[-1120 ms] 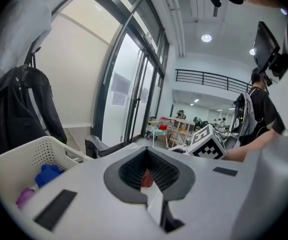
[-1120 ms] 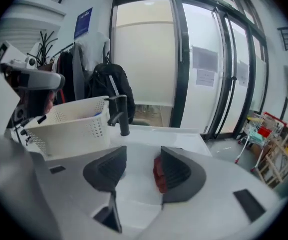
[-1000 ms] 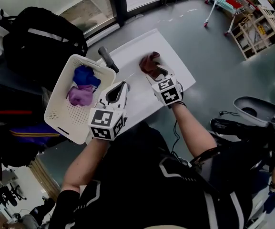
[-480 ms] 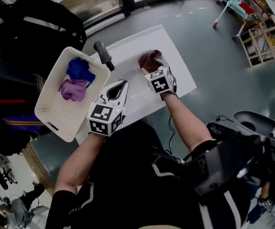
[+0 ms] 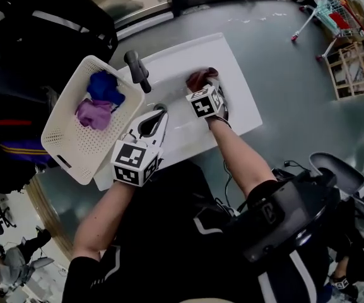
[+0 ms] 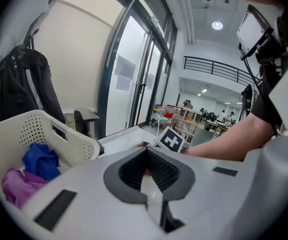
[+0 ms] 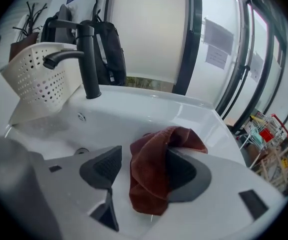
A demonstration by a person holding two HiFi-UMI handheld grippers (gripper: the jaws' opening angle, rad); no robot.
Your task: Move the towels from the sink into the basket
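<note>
Picking up is the step in hand, then?

I'd say so. The right gripper point(image 7: 144, 160) is low in the sink point(image 7: 134, 109). Its jaws have just been opening and stand wide apart, gripping nothing yet, with the rust-brown towel point(image 7: 156, 181) bunched between them.

Centred?

No. It leans on the right pad point(image 7: 186, 176), while the left pad point(image 7: 106, 166) is clear of it, with white basin showing in the gap.

So the next move?

Squeeze shut on the thick fold, then lift it high enough to pass the faucet point(image 7: 86, 59) on the way to the basket point(image 5: 68, 150). A blue towel point(image 5: 104, 87) and a purple towel point(image 5: 93, 113) lie in there already.

And the left gripper point(image 6: 146, 151)?

Clenched on nothing, hovering by the sink's near edge, just beside the basket
</note>
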